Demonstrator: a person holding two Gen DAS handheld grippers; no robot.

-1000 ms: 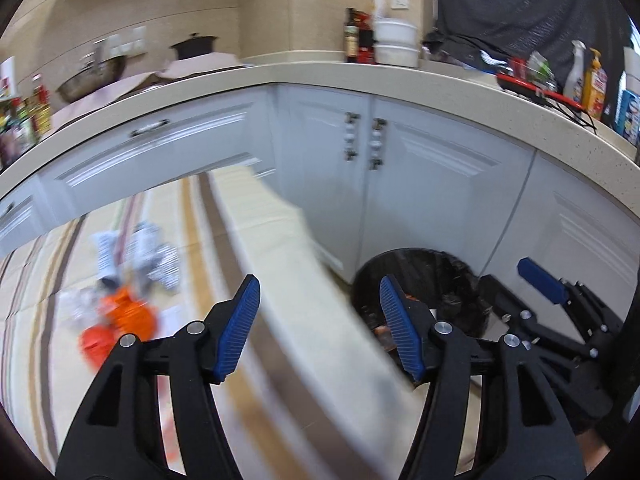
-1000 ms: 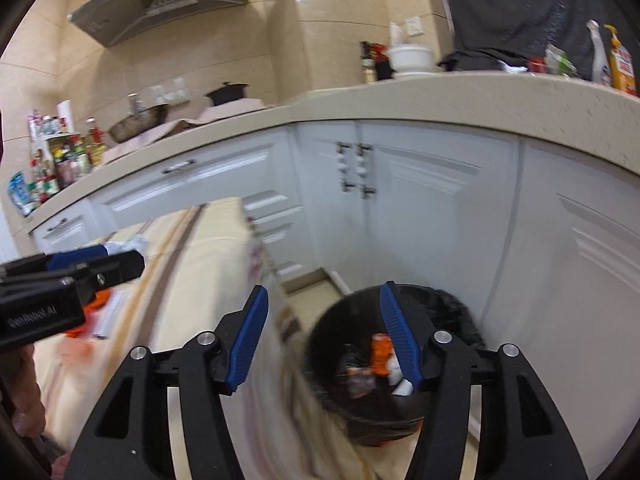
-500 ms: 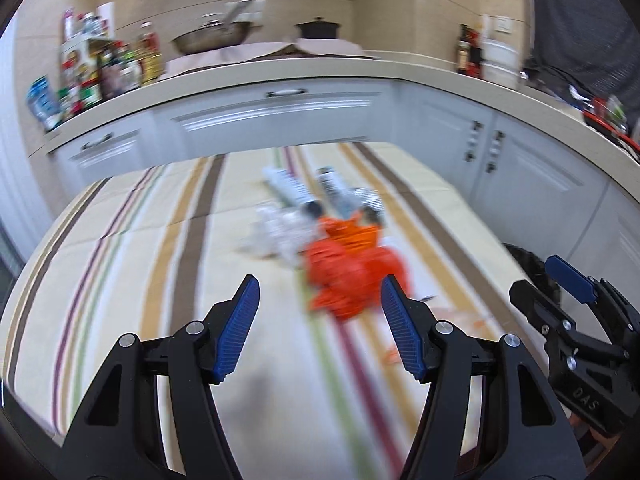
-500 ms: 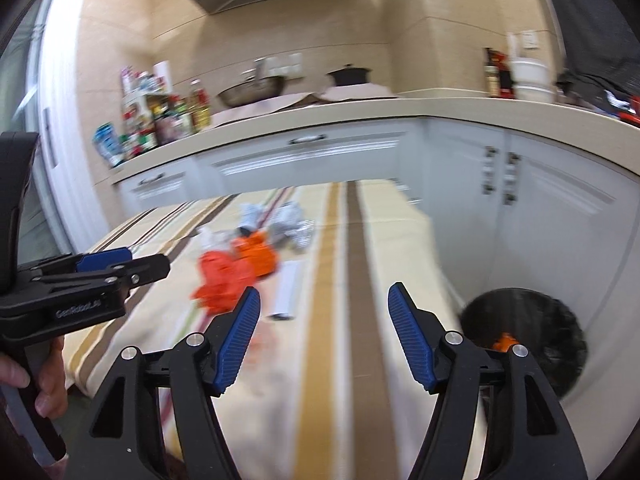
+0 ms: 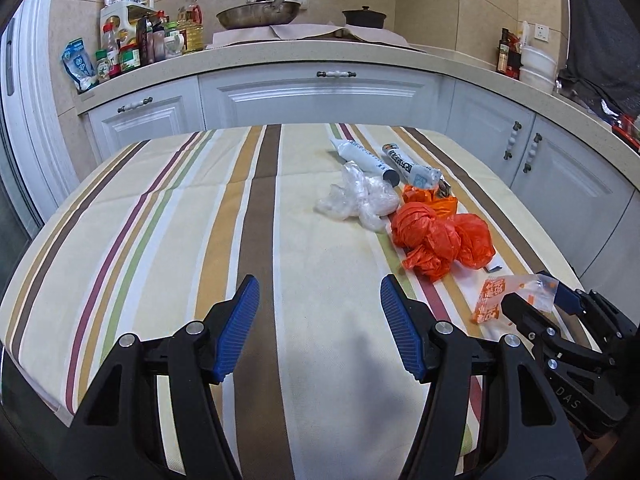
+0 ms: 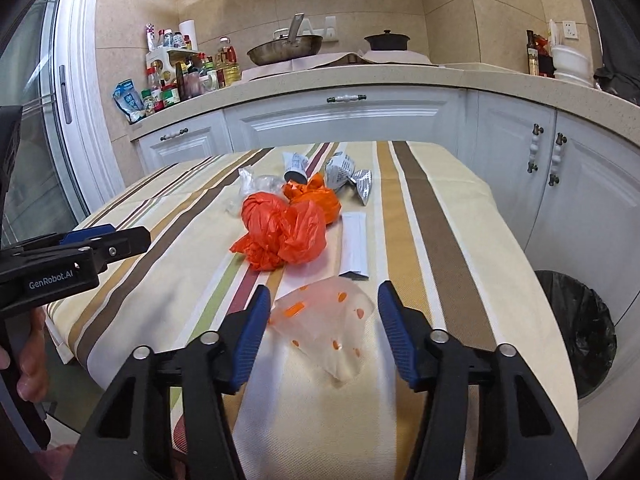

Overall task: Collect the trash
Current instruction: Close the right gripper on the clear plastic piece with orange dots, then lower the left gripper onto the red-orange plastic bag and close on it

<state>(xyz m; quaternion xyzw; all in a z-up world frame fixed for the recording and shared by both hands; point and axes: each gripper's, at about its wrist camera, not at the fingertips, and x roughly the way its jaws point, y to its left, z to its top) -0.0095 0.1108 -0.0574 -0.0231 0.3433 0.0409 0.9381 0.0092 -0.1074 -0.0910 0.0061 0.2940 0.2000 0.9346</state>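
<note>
Kitchen cabinets (image 5: 320, 96) in pale white curve round behind a table covered with a striped cloth (image 5: 160, 232), and the trash lies on the right half of that cloth. At the near edge the left gripper (image 5: 320, 324) hangs over bare cloth with its blue pads well apart and nothing between them or touching them. To its right, the right gripper (image 6: 322, 330) is closing its jaws around a clear wrapper with orange print (image 6: 324, 328) that lies flat on the cloth; the wrapper sits between the pads, its left edge just beside the left pad, but the pads do not press on it. Beyond it are a crumpled orange plastic bag (image 6: 282, 232), a second orange bag (image 6: 316, 196) touching it behind, and a flat white packet (image 6: 354, 244) just to the right. Farther back lie a clear crumpled bag (image 5: 356, 200), a white tube (image 5: 360, 158) and a printed foil wrapper (image 5: 410, 168), packed close together. A black-lined bin (image 6: 576, 324) stands on the floor at the right of the table, against the cabinets, its near rim cut off by the table edge. From the left wrist view the right gripper's fingers cover part of the clear wrapper. On the counter (image 5: 280, 60) stand bottles and jars (image 5: 132, 48), a pan (image 5: 260, 14) and a dark pot (image 5: 364, 16); their labels are too small to read. A hand (image 6: 24, 364) shows partly at the left edge of the right wrist view, on the left gripper's handle.
</note>
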